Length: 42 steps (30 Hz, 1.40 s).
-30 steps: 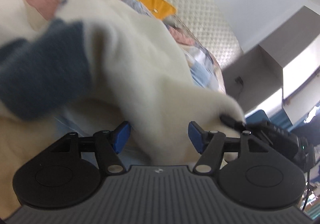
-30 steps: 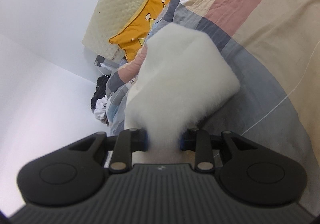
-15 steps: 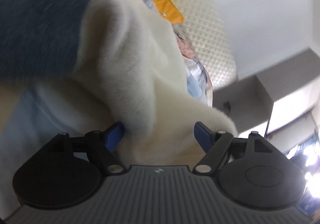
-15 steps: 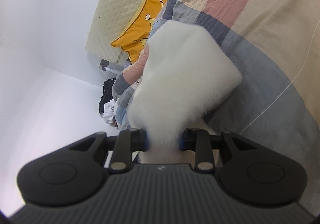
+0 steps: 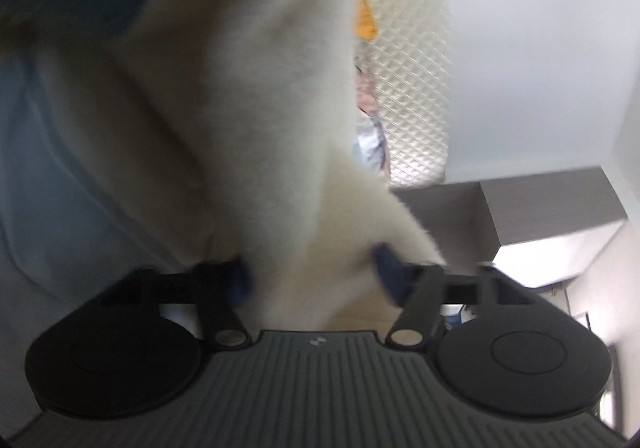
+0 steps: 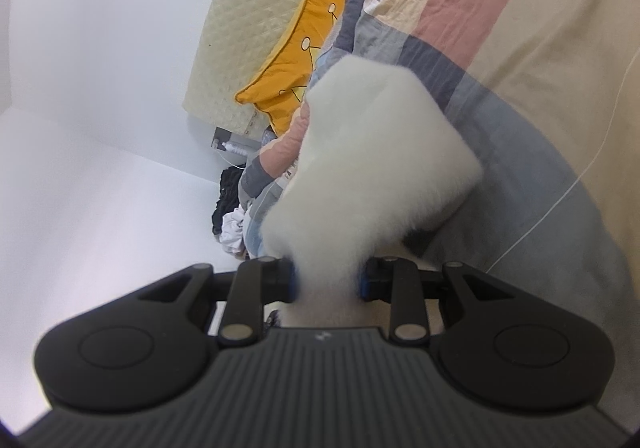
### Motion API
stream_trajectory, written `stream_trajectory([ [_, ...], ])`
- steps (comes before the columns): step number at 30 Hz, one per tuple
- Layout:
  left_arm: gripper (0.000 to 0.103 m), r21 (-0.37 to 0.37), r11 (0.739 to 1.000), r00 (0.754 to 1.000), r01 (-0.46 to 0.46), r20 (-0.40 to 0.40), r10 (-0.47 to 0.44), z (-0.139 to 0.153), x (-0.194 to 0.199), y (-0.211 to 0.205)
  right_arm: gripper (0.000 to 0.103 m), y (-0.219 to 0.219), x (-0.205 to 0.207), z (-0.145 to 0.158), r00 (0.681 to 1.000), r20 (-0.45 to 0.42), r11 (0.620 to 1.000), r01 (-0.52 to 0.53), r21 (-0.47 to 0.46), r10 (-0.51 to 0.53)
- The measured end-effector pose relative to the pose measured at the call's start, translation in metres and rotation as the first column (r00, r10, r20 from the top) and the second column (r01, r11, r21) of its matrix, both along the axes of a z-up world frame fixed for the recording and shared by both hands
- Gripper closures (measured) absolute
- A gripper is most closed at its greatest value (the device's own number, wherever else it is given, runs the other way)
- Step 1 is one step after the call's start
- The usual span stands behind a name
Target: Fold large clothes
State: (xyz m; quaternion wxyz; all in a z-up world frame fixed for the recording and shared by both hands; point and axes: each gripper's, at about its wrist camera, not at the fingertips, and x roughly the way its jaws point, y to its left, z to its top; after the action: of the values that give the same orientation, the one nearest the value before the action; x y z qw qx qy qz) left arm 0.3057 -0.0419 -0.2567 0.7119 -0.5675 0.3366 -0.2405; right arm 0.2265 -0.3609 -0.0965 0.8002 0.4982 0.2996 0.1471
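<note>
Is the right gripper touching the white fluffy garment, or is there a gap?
Touching. In the right wrist view, the right gripper pinches the white fluffy garment: the fabric fills the space between both pads, with no gap visible.

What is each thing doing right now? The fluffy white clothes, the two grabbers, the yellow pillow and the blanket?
Fluffy white garment: bunched, lifted, held at both ends.
Right gripper: shut on the garment.
Left gripper: jaws just closing, pads pressing the garment.
Yellow pillow: leaning against the quilted headboard.
Patchwork blanket: spread flat.
</note>
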Motion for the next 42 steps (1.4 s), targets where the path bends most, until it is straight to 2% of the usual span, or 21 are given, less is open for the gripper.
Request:
stream_trajectory([
  [3, 0.080, 0.002, 1.000, 0.999, 0.016, 0.050, -0.016, 0.016, -0.003, 0.004, 0.073, -0.004, -0.001, 0.001, 1.000, 0.005, 0.999, 0.011, -0.033, -0.011],
  [6, 0.088, 0.047, 0.998, 0.991, 0.039, 0.128, -0.045, 0.042, -0.008, 0.016, 0.073, -0.005, -0.002, 0.002, 1.000, -0.001, 0.998, 0.017, -0.068, -0.017],
  [14, 0.091, 0.208, 0.978, 0.959, 0.000, 0.276, -0.059, 0.112, -0.036, 0.043, 0.073, 0.021, -0.019, 0.028, 0.992, 0.104, 0.974, -0.048, -0.222, 0.072],
  [20, 0.092, 0.205, 0.978, 0.942, -0.039, 0.333, -0.033, 0.153, -0.063, 0.071, 0.073, 0.039, -0.045, 0.067, 0.961, 0.233, 0.948, -0.074, -0.310, 0.151],
  [24, 0.092, 0.196, 0.978, 0.928, -0.075, 0.374, -0.004, 0.200, -0.079, 0.109, 0.074, 0.056, -0.065, 0.103, 0.929, 0.319, 0.937, -0.074, -0.341, 0.189],
  [29, 0.092, 0.194, 0.974, 0.891, -0.122, 0.453, 0.021, 0.250, -0.124, 0.146, 0.074, 0.077, -0.096, 0.147, 0.877, 0.416, 0.937, -0.100, -0.334, 0.242],
  [31, 0.092, 0.193, 0.972, 0.884, -0.132, 0.467, 0.027, 0.274, -0.147, 0.161, 0.074, 0.086, -0.105, 0.165, 0.870, 0.425, 0.930, -0.095, -0.354, 0.251],
  [36, 0.092, 0.226, 0.962, 0.847, -0.156, 0.531, 0.013, 0.333, -0.190, 0.178, 0.074, 0.100, -0.126, 0.210, 0.852, 0.455, 0.920, -0.072, -0.386, 0.258],
  [42, 0.092, 0.238, 0.953, 0.780, -0.188, 0.626, -0.002, 0.420, -0.243, 0.189, 0.074, 0.109, -0.157, 0.278, 0.807, 0.530, 0.915, -0.034, -0.403, 0.263],
])
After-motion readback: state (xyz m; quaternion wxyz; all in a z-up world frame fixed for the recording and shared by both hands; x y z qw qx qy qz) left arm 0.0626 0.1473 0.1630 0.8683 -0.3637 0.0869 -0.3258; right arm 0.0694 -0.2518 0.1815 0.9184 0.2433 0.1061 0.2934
